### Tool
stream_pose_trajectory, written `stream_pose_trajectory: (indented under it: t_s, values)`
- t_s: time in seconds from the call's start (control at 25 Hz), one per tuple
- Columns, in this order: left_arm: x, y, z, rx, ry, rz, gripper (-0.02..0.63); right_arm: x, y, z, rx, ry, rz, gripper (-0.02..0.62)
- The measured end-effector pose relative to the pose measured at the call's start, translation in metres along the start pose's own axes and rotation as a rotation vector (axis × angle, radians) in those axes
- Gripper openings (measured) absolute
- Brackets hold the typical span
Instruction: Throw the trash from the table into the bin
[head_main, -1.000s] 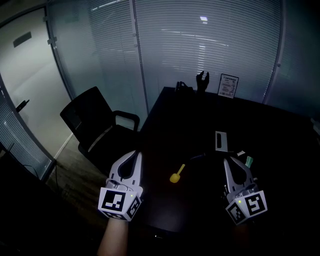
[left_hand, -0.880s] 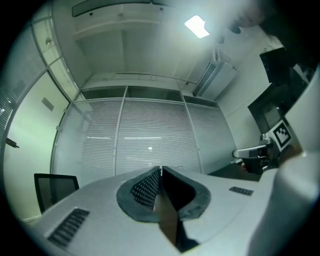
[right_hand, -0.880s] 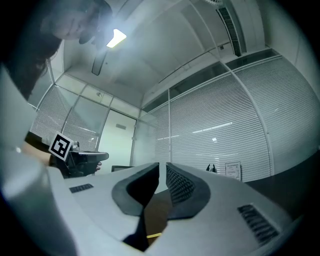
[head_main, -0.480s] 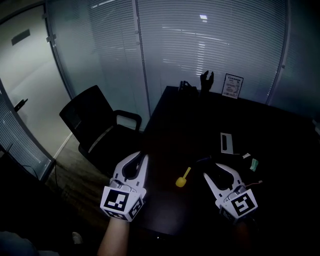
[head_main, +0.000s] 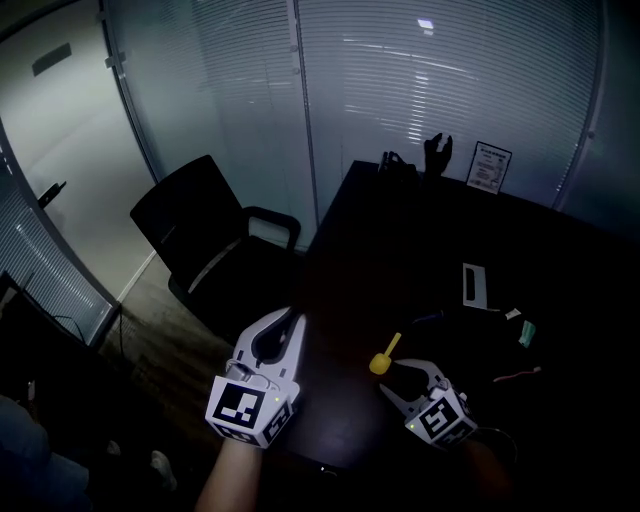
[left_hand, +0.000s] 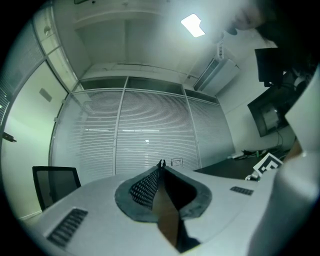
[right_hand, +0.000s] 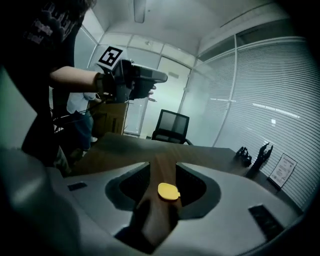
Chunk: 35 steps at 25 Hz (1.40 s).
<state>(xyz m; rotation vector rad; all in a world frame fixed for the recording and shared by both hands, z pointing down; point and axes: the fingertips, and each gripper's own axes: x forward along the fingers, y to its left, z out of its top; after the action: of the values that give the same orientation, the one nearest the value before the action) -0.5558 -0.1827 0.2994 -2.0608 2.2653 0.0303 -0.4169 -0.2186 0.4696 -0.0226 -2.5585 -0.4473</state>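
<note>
**Q:** What lies nearest the viewer?

**A:** The left gripper (head_main: 291, 322), held off the left edge of the table (head_main: 420, 250). Its fingers are pressed together with the tips meeting and nothing between them. To its right is the right gripper (head_main: 400, 380), low over the dark top and angled downward. Its jaws have just been opening and stand spread.

**Q:** Where is the trash?

**A:** A yellow piece (head_main: 382, 358) with a short stem lies on the table near its front edge. In the right gripper view it shows in the gap between the spread fingers, clear of both pads. Further right lie a thin red wire (head_main: 515, 377), a green scrap (head_main: 526, 333) and a white strip (head_main: 473, 285), all well apart from either gripper.

**Q:** And beyond those?

**A:** A black chair (head_main: 200, 240) stands beside the table's left edge. At the far edge stand a dark hand-shaped figure (head_main: 436, 155) and a framed card (head_main: 489, 167), with a glass wall with blinds (head_main: 430, 80) behind them
</note>
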Motion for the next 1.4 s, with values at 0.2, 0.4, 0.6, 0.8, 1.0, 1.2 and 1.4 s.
stream_pose_trajectory:
  t_s: [0.2, 0.4, 0.6, 0.8, 1.0, 1.2, 1.4]
  values:
    - [-0.005, 0.008, -0.01, -0.003, 0.01, 0.006, 0.02, 0.026, 0.012, -0.031, -0.006, 0.1, 0.051, 0.146]
    - [-0.008, 0.016, -0.015, -0.008, 0.023, 0.015, 0.02, 0.052, 0.013, -0.051, -0.027, 0.17, 0.059, 0.147]
    - [-0.01, 0.025, -0.018, -0.013, 0.052, 0.037, 0.02, 0.074, 0.011, -0.068, -0.1, 0.236, 0.064, 0.147]
    - [-0.013, 0.038, -0.03, -0.013, 0.051, 0.041, 0.02, 0.085, 0.01, -0.078, -0.142, 0.277, 0.054, 0.147]
    - [-0.016, 0.046, -0.028, -0.022, 0.069, 0.061, 0.02, 0.09, 0.009, -0.079, -0.166, 0.294, 0.053, 0.147]
    - [-0.015, 0.049, -0.036, -0.023, 0.062, 0.043, 0.02, 0.093, 0.008, -0.078, -0.152, 0.298, 0.066, 0.147]
    - [-0.015, 0.049, -0.028, -0.031, 0.076, 0.051, 0.02, 0.092, 0.008, -0.079, -0.1, 0.293, 0.083, 0.146]
